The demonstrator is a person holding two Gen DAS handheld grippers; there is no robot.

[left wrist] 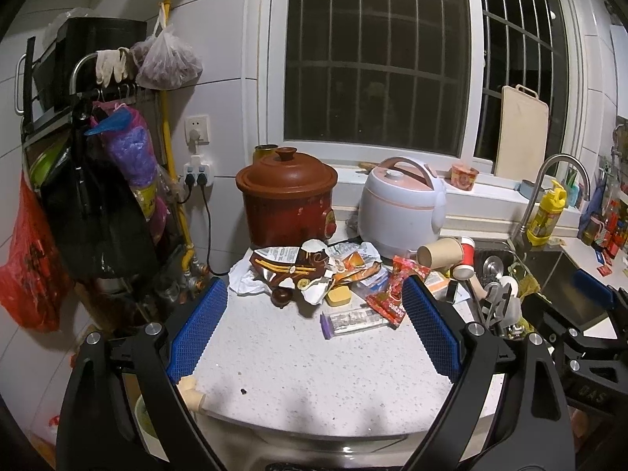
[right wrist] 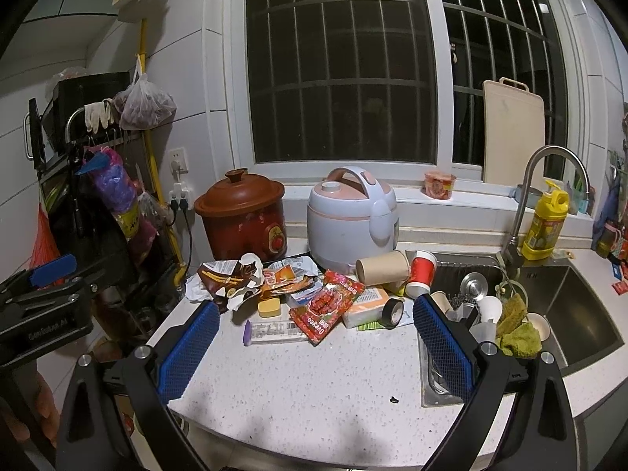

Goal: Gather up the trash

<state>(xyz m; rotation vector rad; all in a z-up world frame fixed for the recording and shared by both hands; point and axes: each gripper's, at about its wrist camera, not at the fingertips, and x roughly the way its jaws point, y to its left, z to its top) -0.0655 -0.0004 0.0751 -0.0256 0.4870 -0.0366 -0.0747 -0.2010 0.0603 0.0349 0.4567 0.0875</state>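
Note:
A heap of trash lies on the white speckled counter (left wrist: pixel 298 369) before the cookers: a torn brown snack bag (left wrist: pixel 288 267) (right wrist: pixel 225 278), orange wrappers (right wrist: pixel 288 280), a red snack packet (left wrist: pixel 394 298) (right wrist: pixel 327 304), a clear packet with a purple end (left wrist: pixel 349 318) (right wrist: pixel 272 331), a yellow lid (right wrist: pixel 269 307), tipped paper cups (left wrist: pixel 439 253) (right wrist: pixel 382 267) and a tape roll (right wrist: pixel 393 312). My left gripper (left wrist: pixel 314 294) is open, short of the heap, nothing between its blue pads. My right gripper (right wrist: pixel 316 316) is open too, its fingers flanking the heap's near edge.
A brown clay slow cooker (right wrist: pixel 241 216) and a white rice cooker (right wrist: pixel 351 219) stand behind the heap. A sink (right wrist: pixel 569 306) with cups and a green cloth (right wrist: pixel 516 333) lies right, faucet (right wrist: pixel 549 184) and yellow bottle (right wrist: pixel 545 223) behind. A rack with hanging bags (left wrist: pixel 98 196) fills the left.

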